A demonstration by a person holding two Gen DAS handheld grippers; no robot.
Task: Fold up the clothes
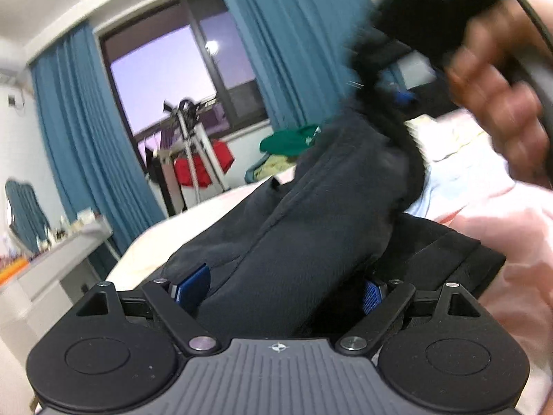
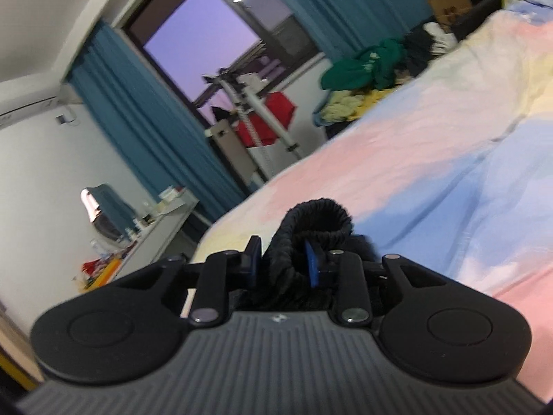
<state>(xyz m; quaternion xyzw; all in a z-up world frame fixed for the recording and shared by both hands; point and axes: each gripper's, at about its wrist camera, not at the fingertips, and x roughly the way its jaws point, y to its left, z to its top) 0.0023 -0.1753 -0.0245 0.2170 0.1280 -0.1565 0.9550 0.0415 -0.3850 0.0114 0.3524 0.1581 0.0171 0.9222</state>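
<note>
A dark navy garment [image 1: 311, 224] lies on the pastel bedsheet [image 1: 484, 228] and rises in a ridge toward the upper right. My left gripper [image 1: 281, 290] stands open and wide. The cloth runs between its blue pads [image 1: 191, 287], and both pad faces show bare. In the left wrist view my right gripper [image 1: 401, 93] is blurred at the upper right, held by a hand [image 1: 497, 97], and lifts the garment's end. In the right wrist view the right gripper [image 2: 283, 259] is shut on the bunched black elastic waistband [image 2: 318, 214], above the bedsheet [image 2: 432, 159].
A pile of clothes with a green top [image 2: 363, 62] sits at the bed's far edge. Beyond it stand a drying rack with a red item [image 2: 269, 117], teal curtains [image 2: 145, 124] and a window. A white dresser [image 2: 162, 228] with clutter stands at the left.
</note>
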